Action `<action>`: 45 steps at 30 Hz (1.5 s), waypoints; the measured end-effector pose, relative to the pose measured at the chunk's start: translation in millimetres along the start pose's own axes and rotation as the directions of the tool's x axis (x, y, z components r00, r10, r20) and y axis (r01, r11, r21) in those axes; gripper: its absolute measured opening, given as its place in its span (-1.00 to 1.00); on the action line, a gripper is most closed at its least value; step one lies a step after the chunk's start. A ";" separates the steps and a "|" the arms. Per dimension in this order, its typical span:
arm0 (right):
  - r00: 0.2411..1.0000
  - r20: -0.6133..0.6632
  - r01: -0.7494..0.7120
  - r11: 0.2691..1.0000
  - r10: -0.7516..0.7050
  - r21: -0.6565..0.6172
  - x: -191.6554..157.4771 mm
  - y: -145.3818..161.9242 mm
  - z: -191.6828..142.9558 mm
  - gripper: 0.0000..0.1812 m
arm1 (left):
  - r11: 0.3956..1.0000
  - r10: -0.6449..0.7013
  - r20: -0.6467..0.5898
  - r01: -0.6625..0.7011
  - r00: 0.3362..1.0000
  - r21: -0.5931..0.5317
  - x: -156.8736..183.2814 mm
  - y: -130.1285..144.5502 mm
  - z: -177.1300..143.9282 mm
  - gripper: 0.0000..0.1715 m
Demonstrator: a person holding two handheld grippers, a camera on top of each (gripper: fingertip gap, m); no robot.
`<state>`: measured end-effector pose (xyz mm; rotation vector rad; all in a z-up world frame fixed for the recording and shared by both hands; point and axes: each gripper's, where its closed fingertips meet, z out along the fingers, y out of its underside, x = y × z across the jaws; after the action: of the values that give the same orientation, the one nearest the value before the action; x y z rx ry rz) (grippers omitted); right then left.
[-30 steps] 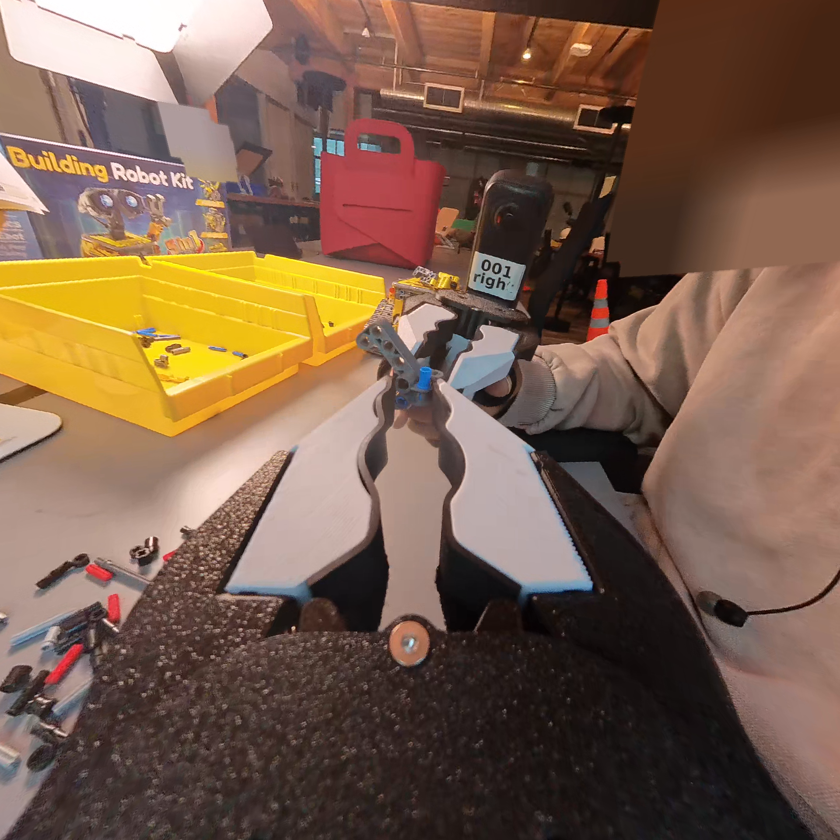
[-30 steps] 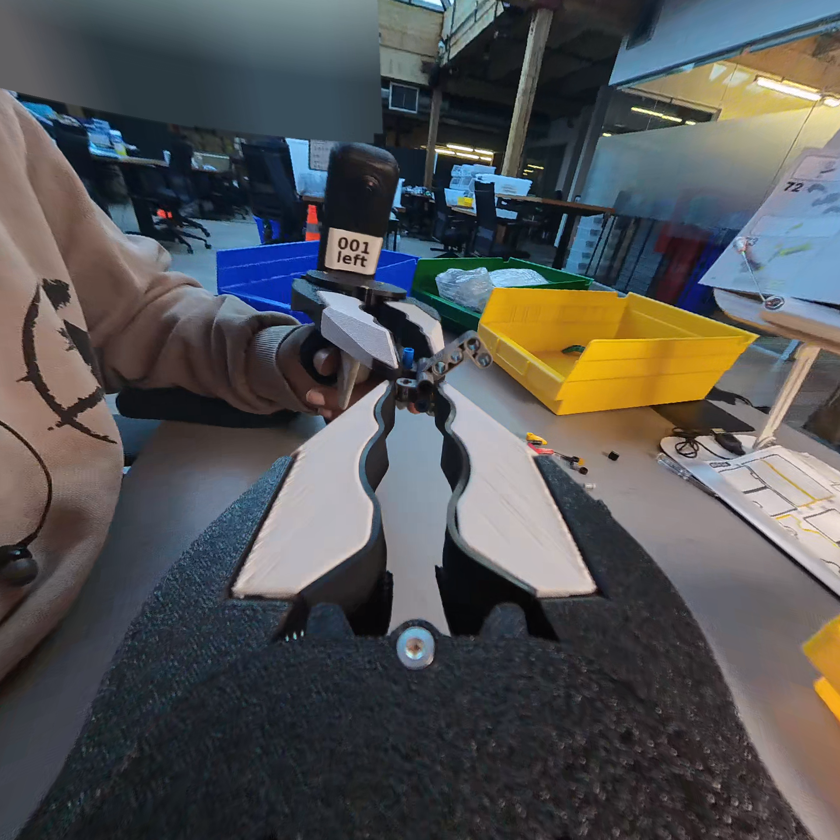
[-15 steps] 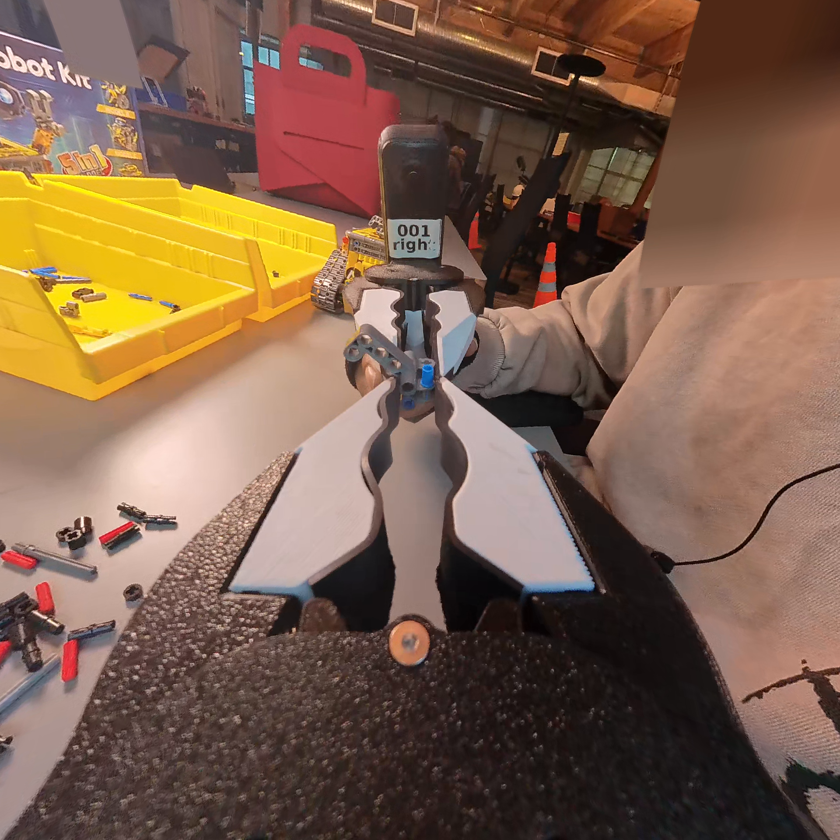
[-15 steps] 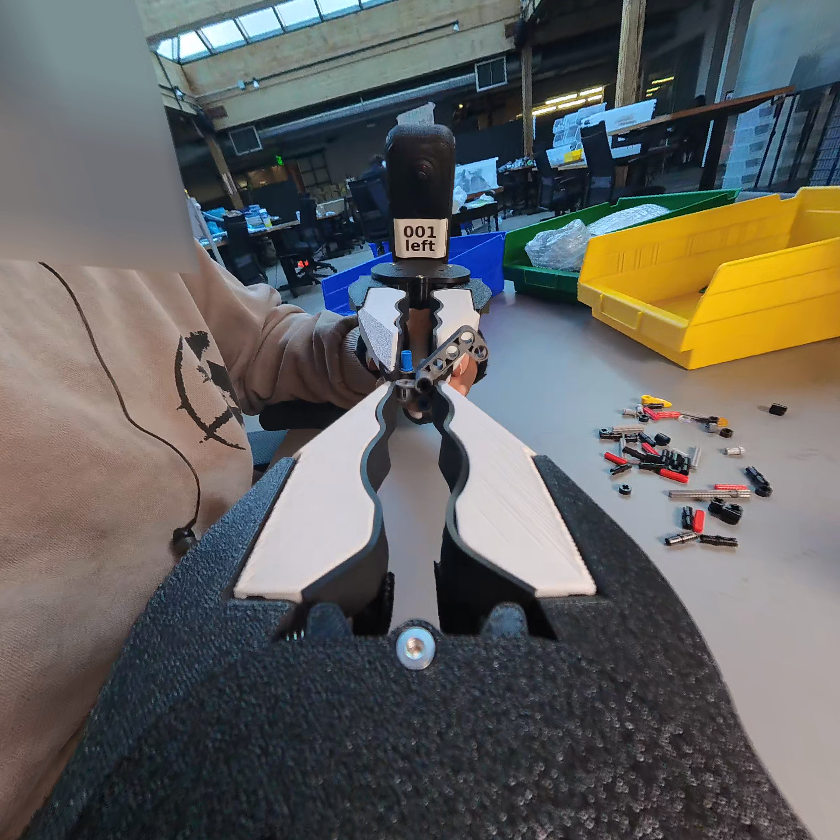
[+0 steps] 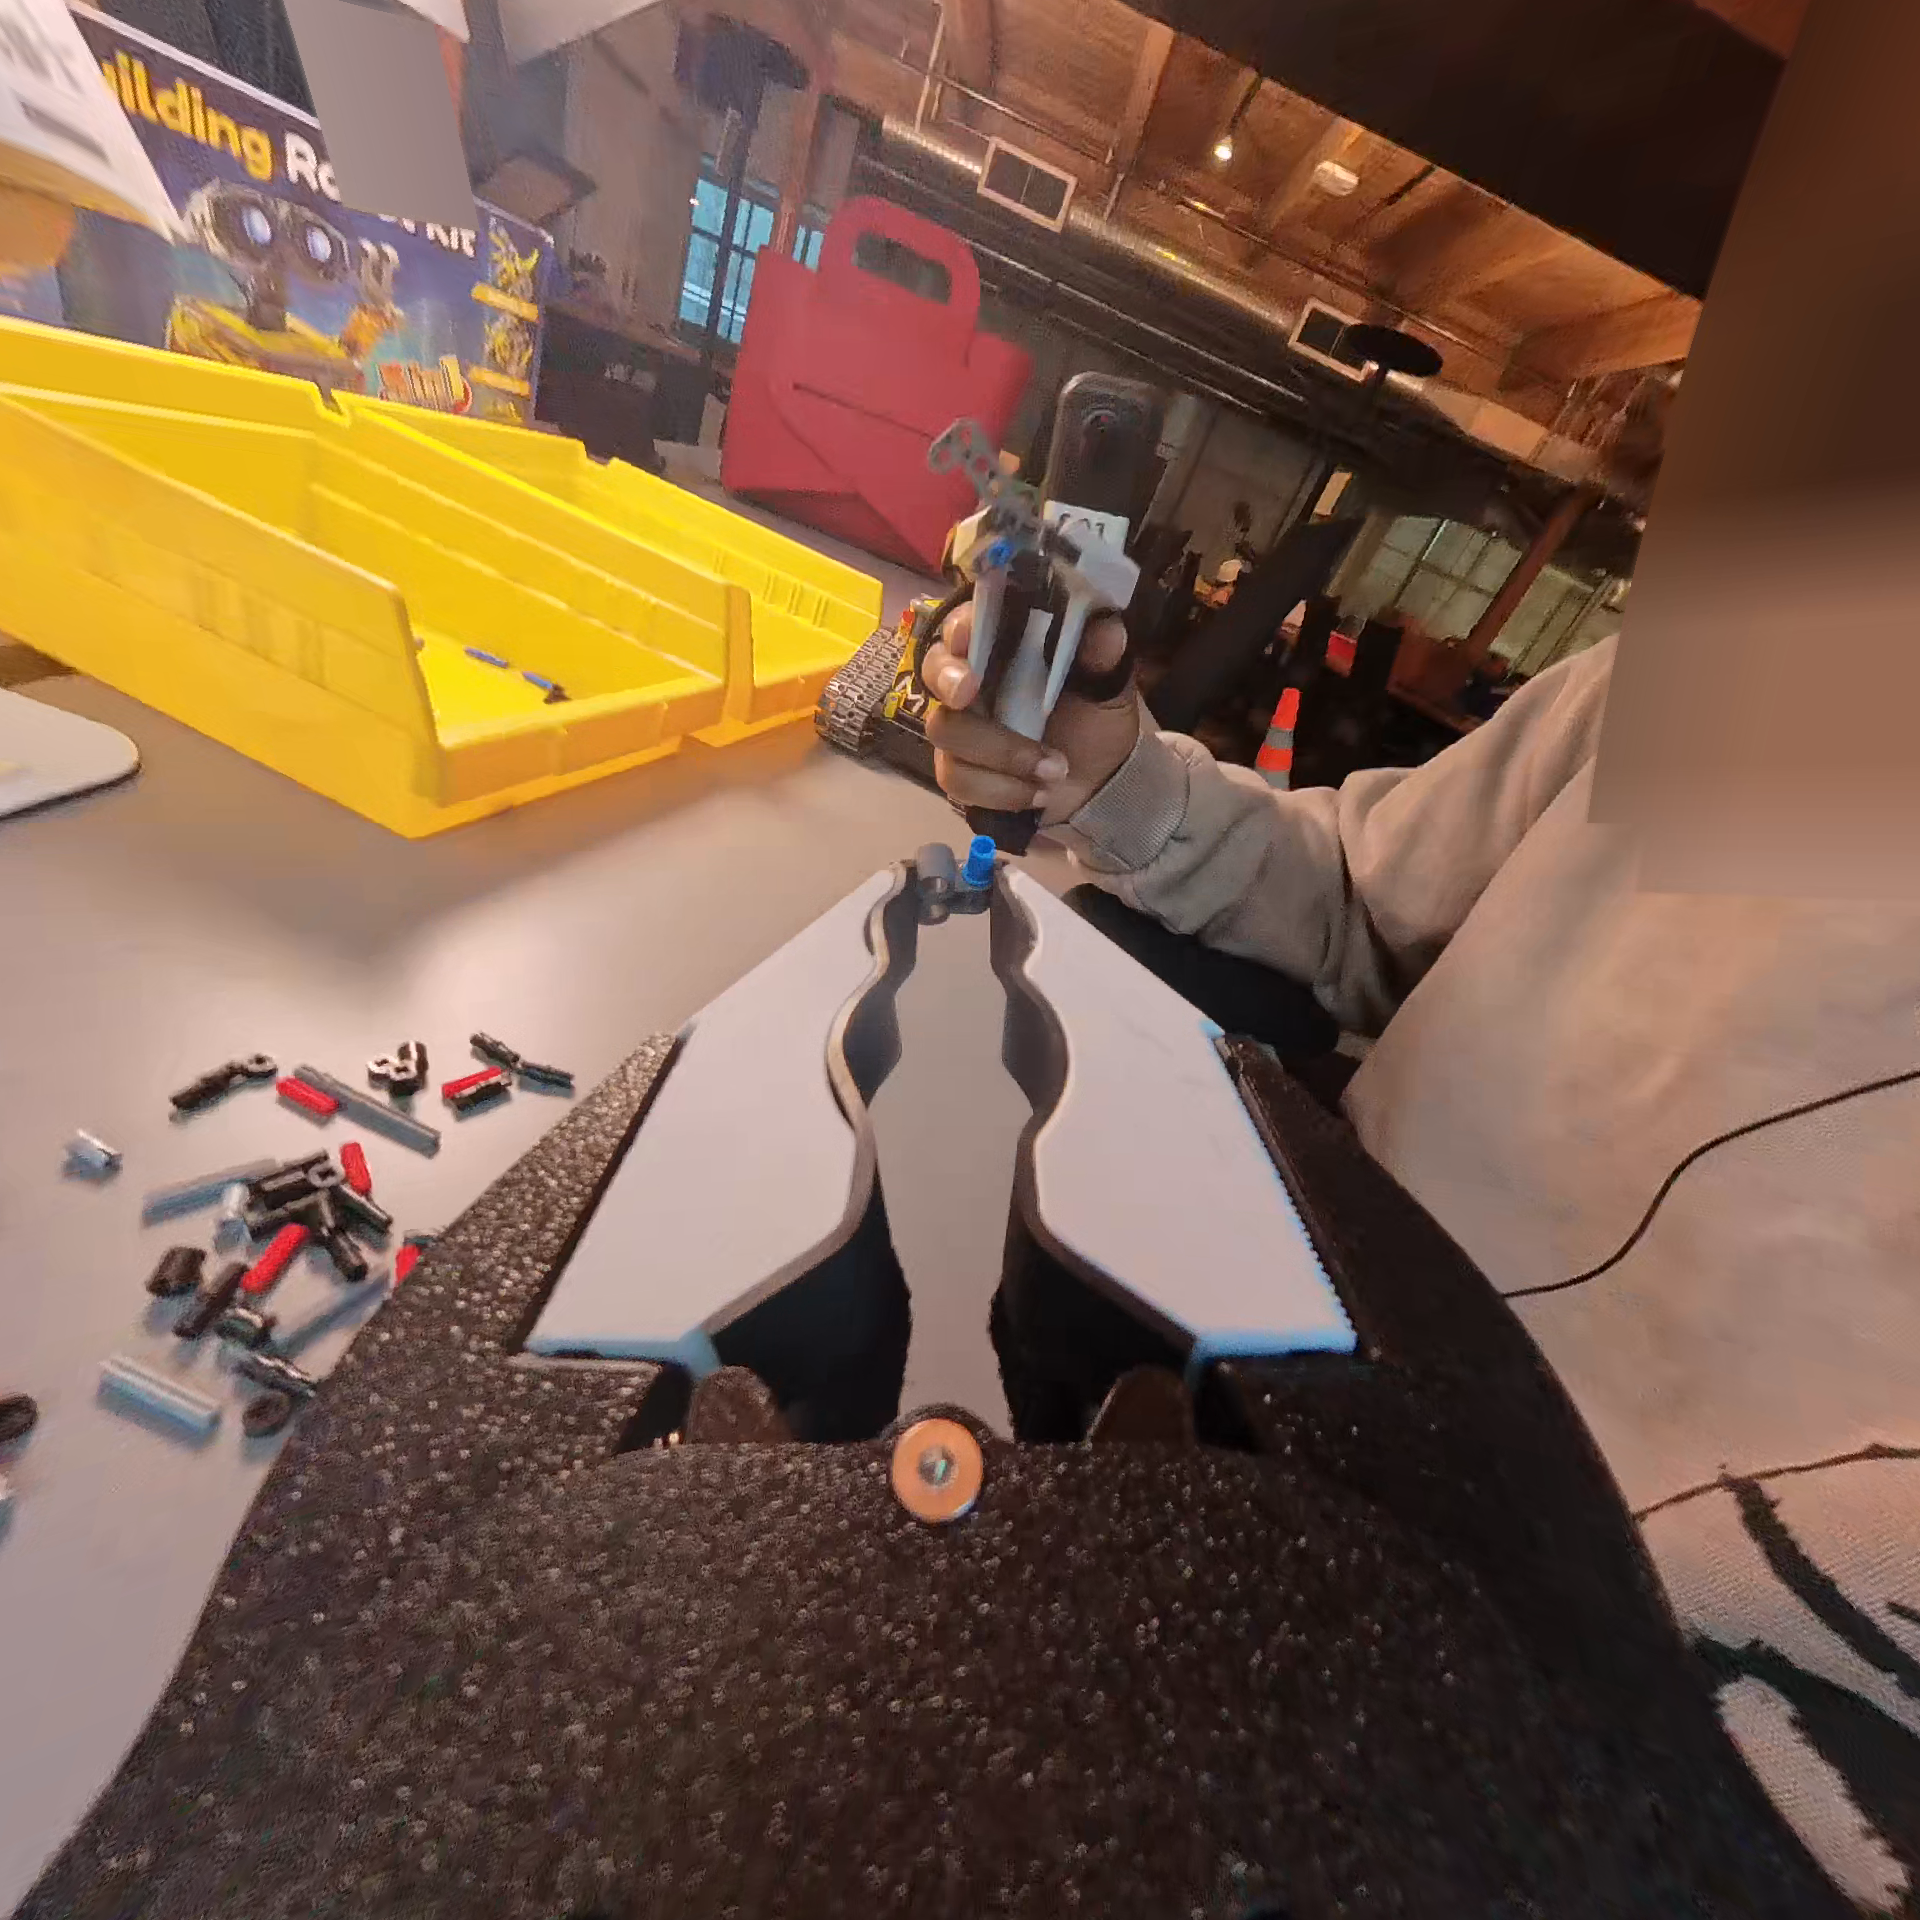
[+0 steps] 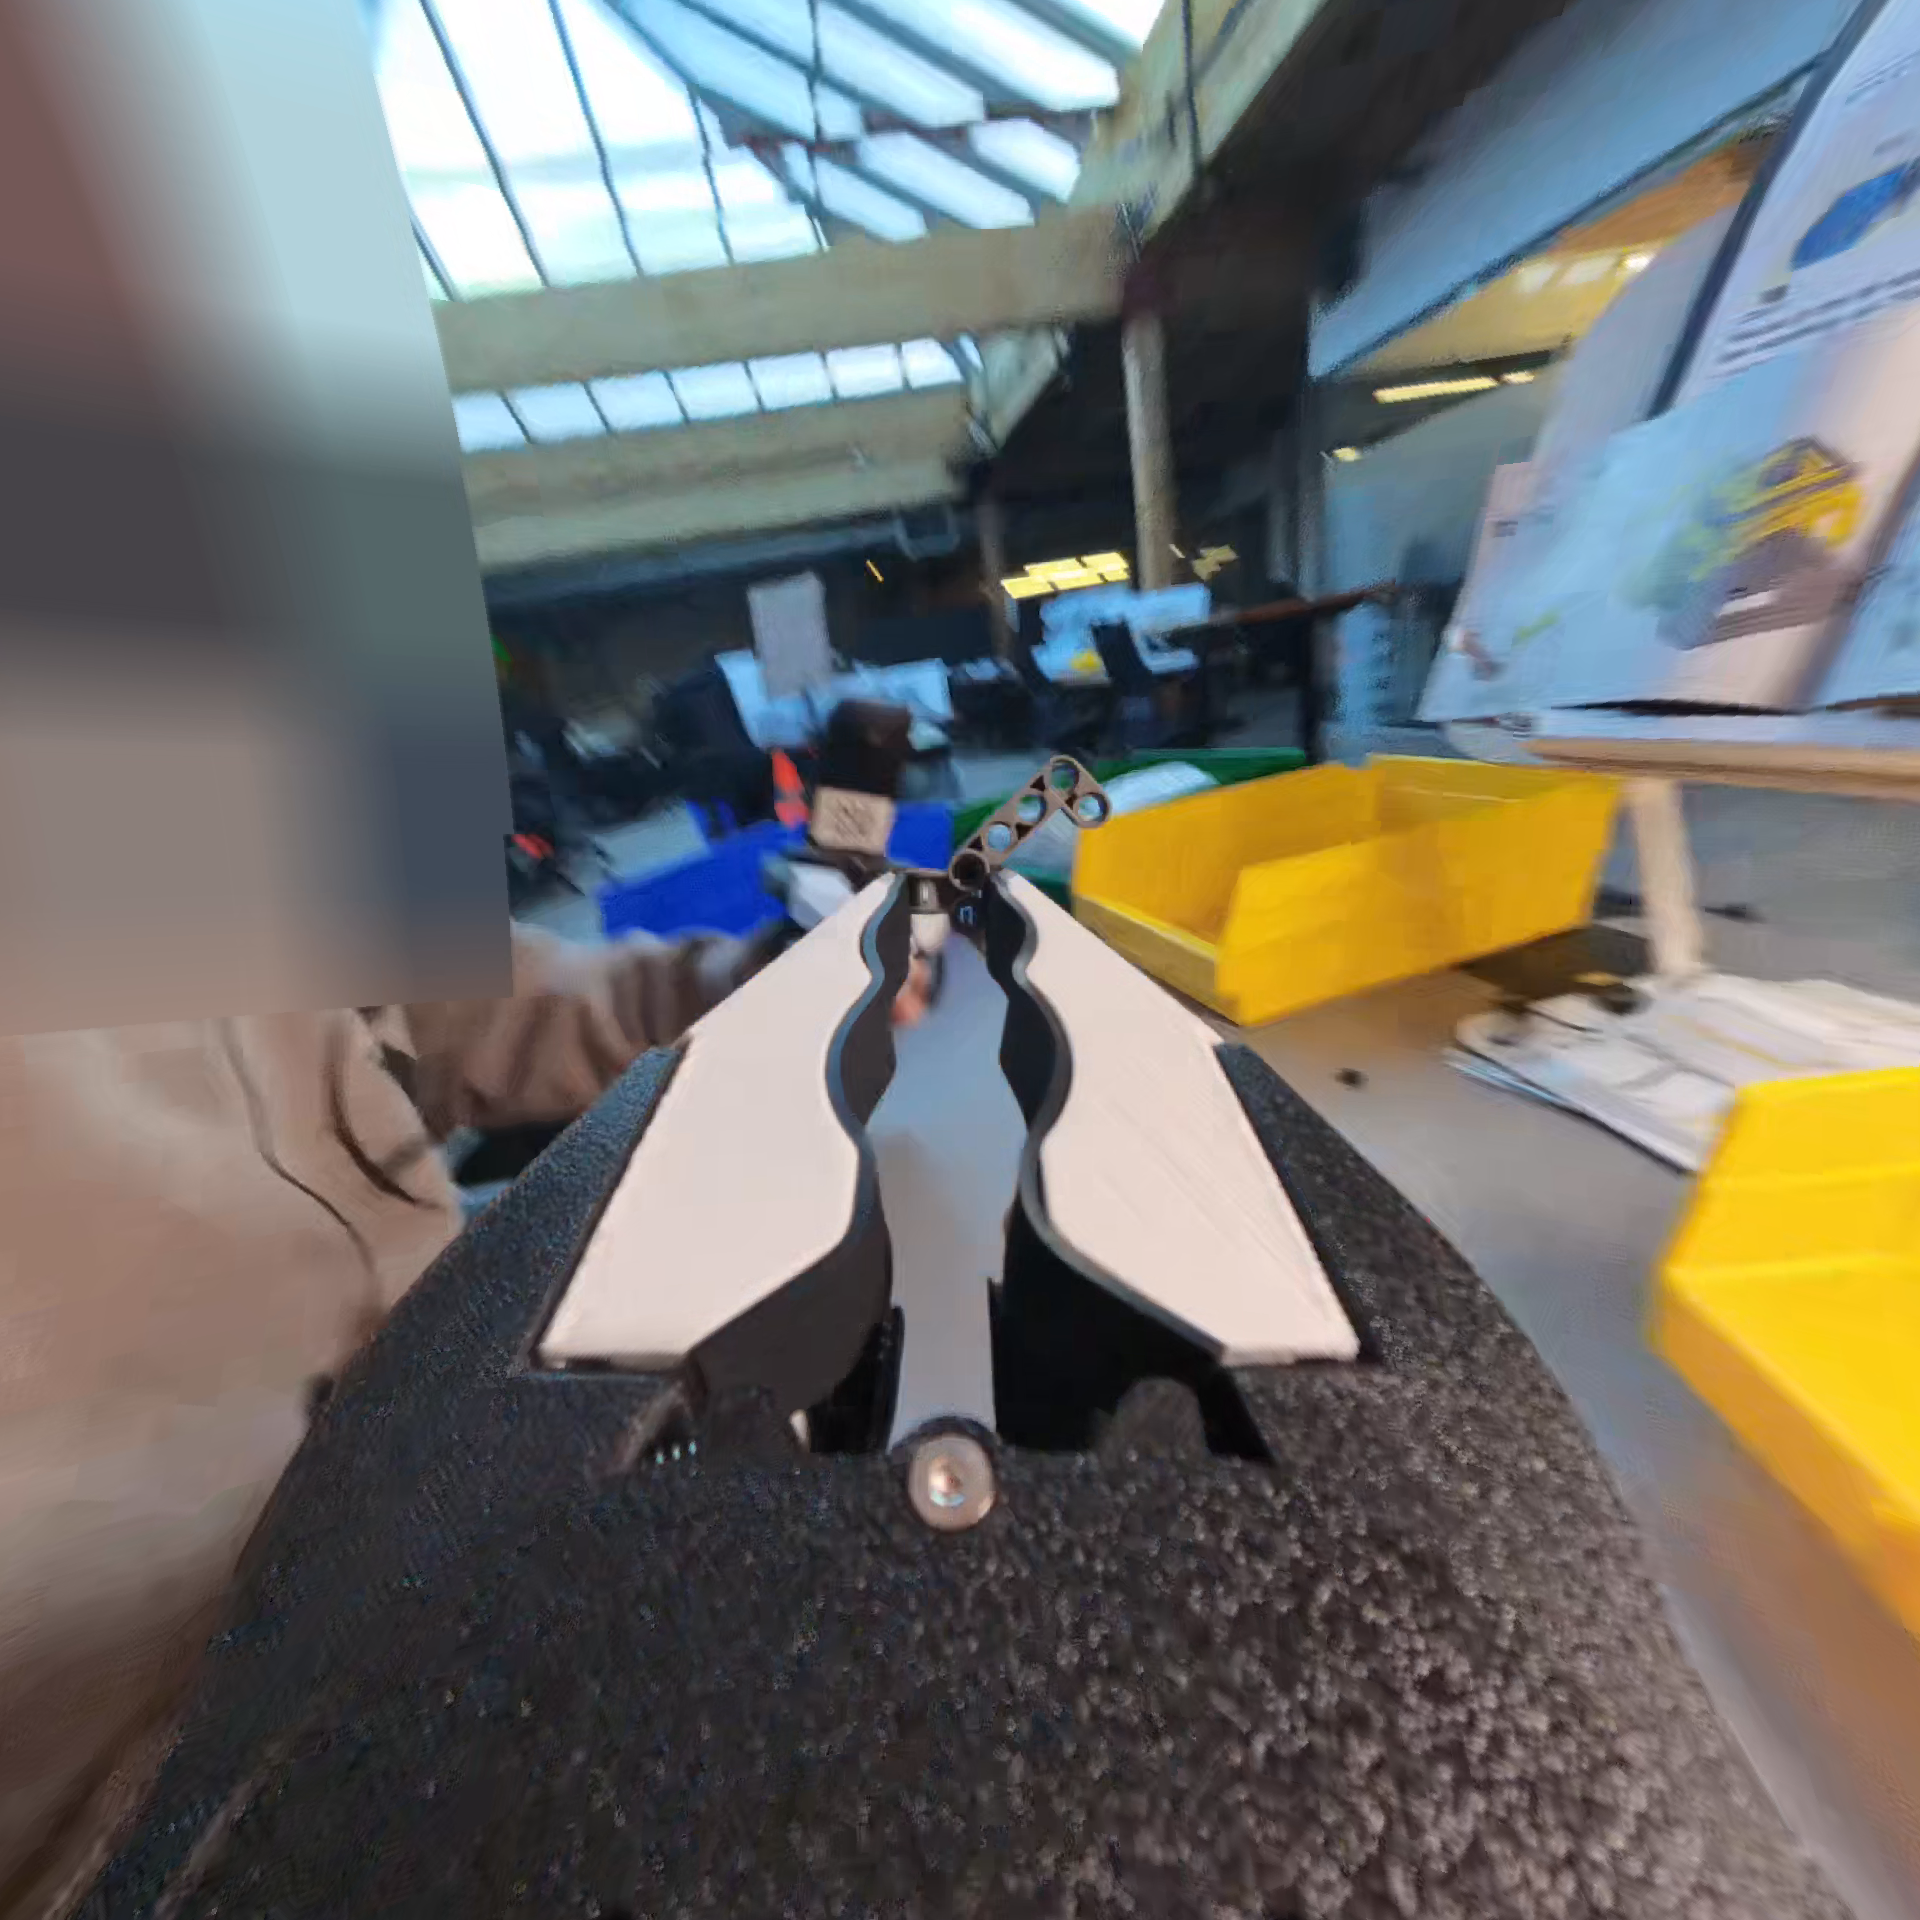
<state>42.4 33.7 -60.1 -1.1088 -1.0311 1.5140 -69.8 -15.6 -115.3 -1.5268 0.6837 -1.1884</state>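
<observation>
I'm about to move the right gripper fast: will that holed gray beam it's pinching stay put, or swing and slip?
The gray beam looks like rigid plastic, so it likely won't flex. The right gripper pinches only its lower end, with most of it sticking out past the tips, so it may pivot. It looks thin and probably light, which should limit swing. Its smooth surface could still slip.

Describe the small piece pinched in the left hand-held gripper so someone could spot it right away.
Start at the yellow bins on the grey table, then come toward the person. At the tips of the left hand-held gripper sits a grey connector with a blue pin standing up. Unlike the loose red and black pieces, it is off the table.
</observation>
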 end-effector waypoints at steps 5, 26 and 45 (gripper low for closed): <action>0.994 0.100 -0.023 0.992 0.036 -0.128 -30.2 41.8 26.0 -0.87 | 0.995 0.037 -0.094 -0.045 0.995 -0.093 19.3 17.0 45.5 -0.84; 0.984 0.172 0.093 0.938 -0.036 -0.335 -48.2 107.2 42.5 -0.85 | 0.972 0.063 -0.079 -0.079 0.995 -0.220 26.6 49.2 46.8 -0.88; 0.996 0.084 0.015 0.942 0.014 -0.336 -30.2 102.4 47.1 -0.87 | 0.984 0.028 0.019 -0.024 0.999 -0.177 11.2 41.4 45.9 -0.95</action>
<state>-21.1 -18.7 -142.8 -1.2856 -1.3868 1.4269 -17.1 -20.5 -149.3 -1.6706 0.8103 -1.1142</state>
